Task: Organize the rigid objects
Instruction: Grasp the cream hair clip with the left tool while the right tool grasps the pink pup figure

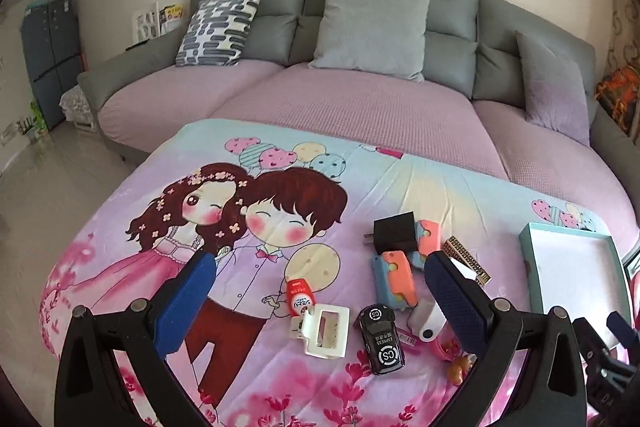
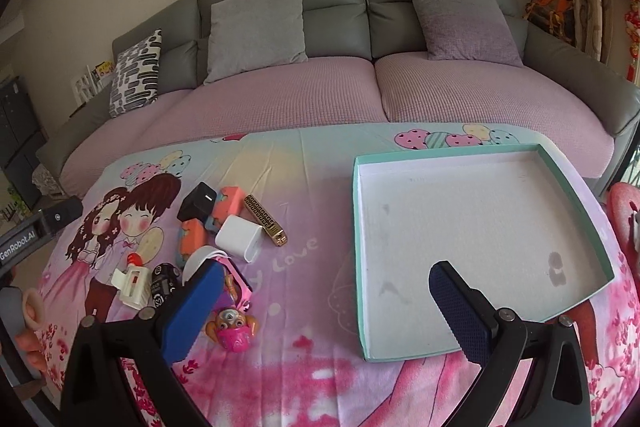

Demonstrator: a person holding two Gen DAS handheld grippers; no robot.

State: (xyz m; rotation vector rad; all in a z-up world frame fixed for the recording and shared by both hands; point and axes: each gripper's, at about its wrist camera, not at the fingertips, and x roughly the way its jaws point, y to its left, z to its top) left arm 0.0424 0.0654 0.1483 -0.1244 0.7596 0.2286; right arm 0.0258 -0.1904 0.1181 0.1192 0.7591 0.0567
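In the left wrist view the right finger of the left gripper [image 1: 320, 291] covers part of a white charger [image 1: 427, 319] and a gold patterned bar [image 1: 466, 255], and the teal tray [image 1: 576, 267] is cut off at the right edge. Both the left gripper and the right gripper [image 2: 328, 301] stand wide apart, holding nothing. The clutter sits mid-left in the right wrist view: black adapter [image 2: 196, 205], orange-and-blue blocks [image 2: 228, 205], white hair clip [image 2: 130, 287], black toy car [image 2: 164, 281], pink puppy figure [image 2: 234, 331]. The tray, white inside, lies to the right.
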